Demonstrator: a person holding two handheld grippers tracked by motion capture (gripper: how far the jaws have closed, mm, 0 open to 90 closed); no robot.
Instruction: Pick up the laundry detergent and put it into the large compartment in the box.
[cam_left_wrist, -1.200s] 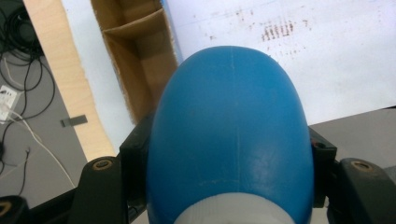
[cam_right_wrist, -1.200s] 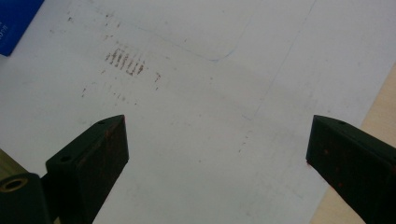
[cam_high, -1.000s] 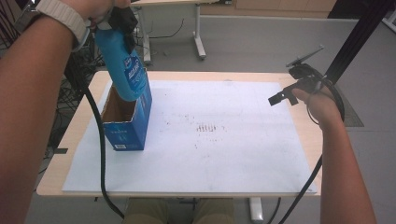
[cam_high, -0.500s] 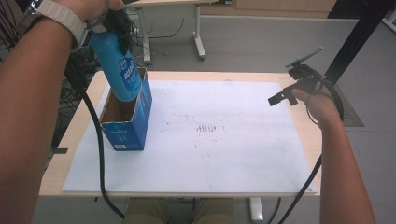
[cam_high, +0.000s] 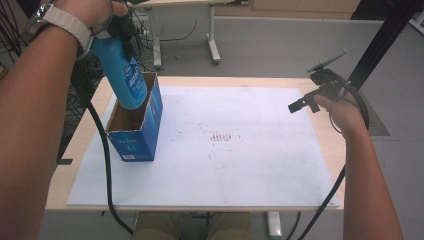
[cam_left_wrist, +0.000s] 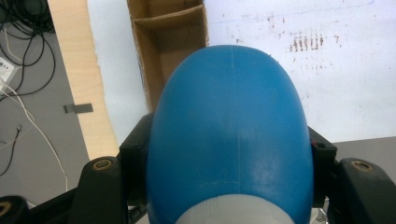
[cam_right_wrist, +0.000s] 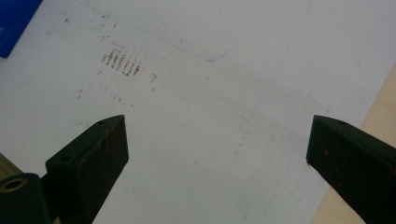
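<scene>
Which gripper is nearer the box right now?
Left. The left gripper holds the blue bottle directly above the box, the bottle's base dipping into its open top. The right gripper hangs open over the far right edge of the table, well away.

This looks like an office or a lab room. There is a grey floor (cam_high: 280, 45), another desk (cam_high: 200, 10) on metal legs behind the counter (cam_high: 200, 80), and many cables (cam_left_wrist: 23, 60) lying around.
</scene>
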